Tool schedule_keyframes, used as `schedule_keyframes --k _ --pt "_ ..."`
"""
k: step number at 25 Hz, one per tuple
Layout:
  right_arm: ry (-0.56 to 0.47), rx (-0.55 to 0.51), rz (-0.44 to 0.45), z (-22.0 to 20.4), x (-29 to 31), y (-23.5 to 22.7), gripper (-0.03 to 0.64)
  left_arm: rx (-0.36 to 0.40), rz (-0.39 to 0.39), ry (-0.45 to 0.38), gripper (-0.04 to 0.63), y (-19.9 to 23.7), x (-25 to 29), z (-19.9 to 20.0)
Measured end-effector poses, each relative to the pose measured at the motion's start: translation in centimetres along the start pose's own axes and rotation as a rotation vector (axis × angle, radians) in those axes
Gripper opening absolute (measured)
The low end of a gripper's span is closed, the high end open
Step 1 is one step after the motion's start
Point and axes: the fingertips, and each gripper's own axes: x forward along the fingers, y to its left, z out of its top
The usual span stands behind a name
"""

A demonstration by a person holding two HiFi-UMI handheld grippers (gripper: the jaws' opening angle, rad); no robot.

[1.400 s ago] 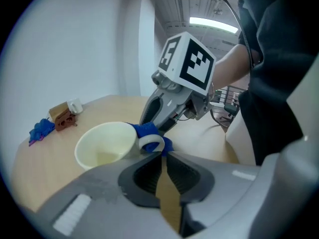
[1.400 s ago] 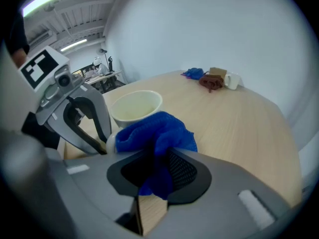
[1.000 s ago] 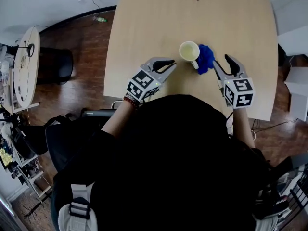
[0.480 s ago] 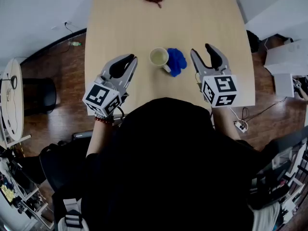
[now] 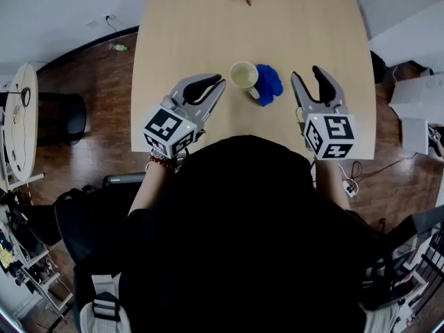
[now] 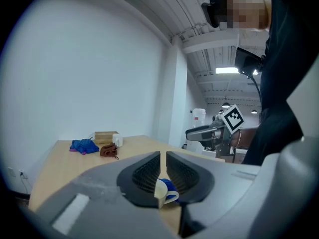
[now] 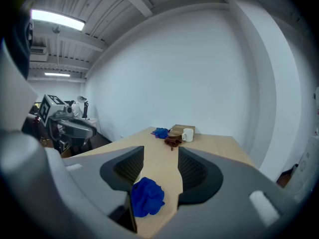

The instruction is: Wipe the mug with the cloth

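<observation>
1. Light wood table (image 5: 305,19) seen from the head cam, w/ a person in a black top at the near edge.
2. Mug (image 5: 243,74) is cream, upright on the table, sitting roughly btw the two grippers. Handle is on the cloth side.
3. Cloth (image 5: 268,83) is blue and bunched up, lying on the table right up against the mug on its right.
4. L gripper (image 6: 163,156): jaws nearly together, only a thin slit btw the pads, nothing in it. Mug + cloth show further off thru the gap. It's left of the mug, not touching it.
5. R gripper (image 7: 160,153): jaws wide apart, empty. Cloth sits beyond them, low by the left jaw. It's right of the cloth, clear of it.
6. Far end of the table has a brown rag (image 7: 173,141), a blue rag (image 7: 160,132), a white cup (image 7: 187,134) and a box (image 7: 182,128), all well apart from the mug.
</observation>
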Motion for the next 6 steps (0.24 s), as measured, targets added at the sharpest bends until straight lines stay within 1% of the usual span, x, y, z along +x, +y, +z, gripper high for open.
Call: schedule_keyframes --k 3,6 --pt "0.001 -0.012 0.003 0.2 -0.4 0.4 0.213 0.009 -0.017 0.003 0.031 -0.4 0.2 0.2" --pt "0.002 -0.021 0.025 0.5 0.0 1.6 0.213 0.015 -0.026 0.012 0.032 -0.3 -0.4 0.3"
